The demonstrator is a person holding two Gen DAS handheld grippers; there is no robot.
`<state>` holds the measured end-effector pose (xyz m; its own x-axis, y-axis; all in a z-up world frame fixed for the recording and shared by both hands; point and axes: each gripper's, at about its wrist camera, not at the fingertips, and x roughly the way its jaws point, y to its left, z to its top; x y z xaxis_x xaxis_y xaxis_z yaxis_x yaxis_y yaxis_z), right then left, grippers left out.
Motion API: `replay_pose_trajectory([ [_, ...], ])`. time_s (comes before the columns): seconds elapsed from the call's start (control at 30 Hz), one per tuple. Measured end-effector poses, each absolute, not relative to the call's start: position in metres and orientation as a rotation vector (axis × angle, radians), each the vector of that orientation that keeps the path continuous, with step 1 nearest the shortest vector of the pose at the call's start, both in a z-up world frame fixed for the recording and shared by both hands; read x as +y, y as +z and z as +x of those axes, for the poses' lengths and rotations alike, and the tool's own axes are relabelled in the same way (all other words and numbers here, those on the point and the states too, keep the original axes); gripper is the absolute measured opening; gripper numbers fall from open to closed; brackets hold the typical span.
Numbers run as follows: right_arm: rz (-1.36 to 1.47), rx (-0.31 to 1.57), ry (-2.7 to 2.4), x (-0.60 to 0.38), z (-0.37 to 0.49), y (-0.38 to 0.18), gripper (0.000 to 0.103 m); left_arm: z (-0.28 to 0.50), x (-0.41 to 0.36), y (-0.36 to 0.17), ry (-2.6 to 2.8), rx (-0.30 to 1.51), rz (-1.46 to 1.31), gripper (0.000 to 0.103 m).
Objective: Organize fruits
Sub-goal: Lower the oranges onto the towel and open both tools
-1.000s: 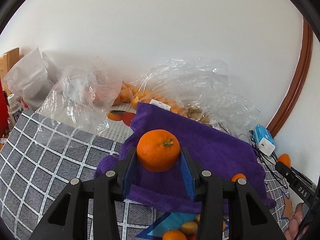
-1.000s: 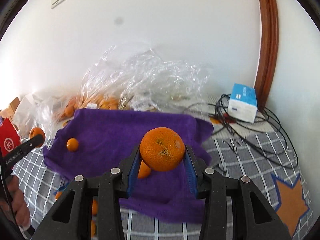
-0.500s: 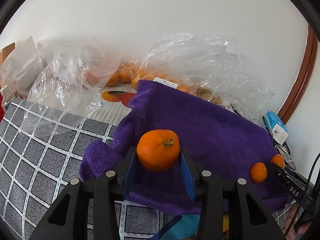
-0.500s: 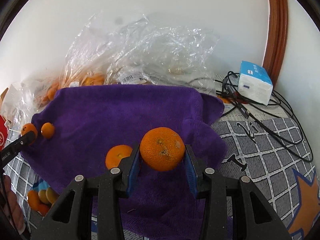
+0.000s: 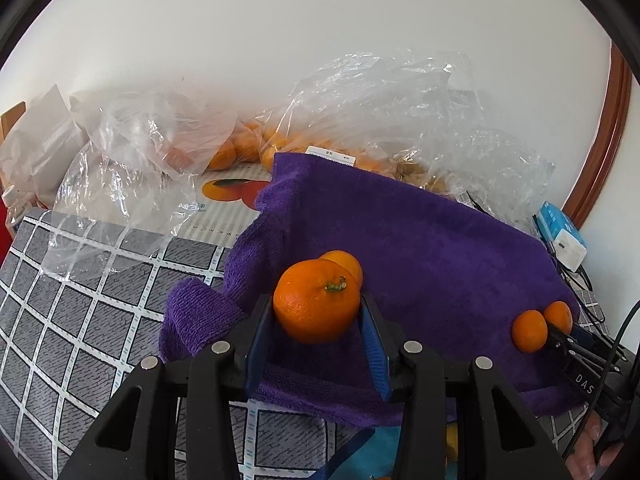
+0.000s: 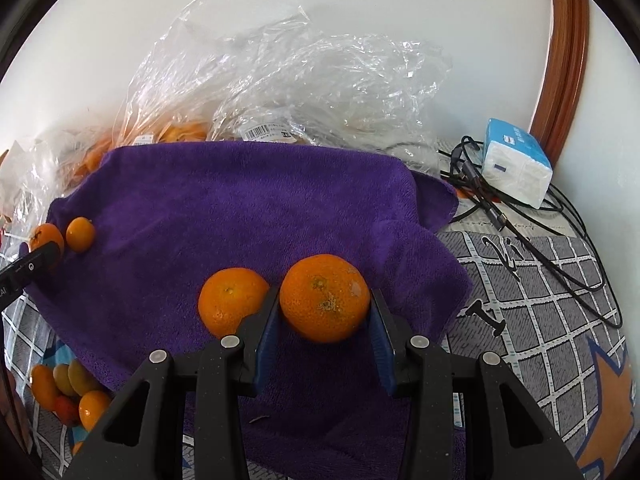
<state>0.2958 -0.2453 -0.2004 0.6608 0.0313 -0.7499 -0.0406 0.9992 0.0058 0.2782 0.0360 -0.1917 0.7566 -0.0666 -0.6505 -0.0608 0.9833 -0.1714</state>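
Note:
A purple towel (image 5: 420, 240) lies on the checked table; it also shows in the right wrist view (image 6: 248, 208). My left gripper (image 5: 318, 312) is shut on an orange (image 5: 316, 300) low over the towel's left part, just in front of another orange (image 5: 344, 264) lying there. My right gripper (image 6: 324, 312) is shut on an orange (image 6: 324, 296) low over the towel's right part, beside an orange (image 6: 230, 300) lying to its left. In the right wrist view the left gripper's orange (image 6: 44, 236) and its neighbour (image 6: 80, 234) show far left.
Clear plastic bags (image 5: 380, 112) with more oranges lie along the wall behind the towel. A tissue pack (image 6: 516, 168) and black cables (image 6: 560, 216) sit at the right. Several small fruits (image 6: 68, 392) lie at the towel's front left edge.
Both grippers have come down and forward over the towel, each still holding its orange, closing on the oranges that lie there.

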Motion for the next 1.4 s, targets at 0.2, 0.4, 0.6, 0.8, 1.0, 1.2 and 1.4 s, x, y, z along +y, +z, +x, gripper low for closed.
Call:
replay_pose_trajectory([
  [0.2,-0.023,0.847,0.039,-0.243,0.295,-0.202,0.042,0.281,0.033,-0.193,0.002,0.707,-0.170,0.041],
  [0.4,0.005,0.834,0.058,-0.247,0.291,-0.199,0.047,0.280,0.032,-0.194,0.008,0.701,-0.155,0.041],
  [0.6,0.008,0.799,0.049,-0.247,0.284,-0.192,0.060,0.281,0.031,-0.194,0.009,0.698,-0.149,0.041],
  [0.8,0.030,0.758,0.053,-0.250,0.279,-0.184,0.064,0.280,0.034,-0.194,0.001,0.695,-0.161,0.042],
  [1.0,0.004,0.723,0.034,-0.247,0.275,-0.180,0.064,0.274,0.036,-0.190,-0.005,0.675,-0.179,0.050],
  [1.2,0.041,0.677,0.055,-0.251,0.268,-0.167,0.064,0.266,0.038,-0.183,0.006,0.635,-0.181,0.053],
  [1.4,0.046,0.689,-0.017,-0.255,0.261,-0.146,0.064,0.255,0.035,-0.167,0.004,0.605,-0.167,0.053],
])
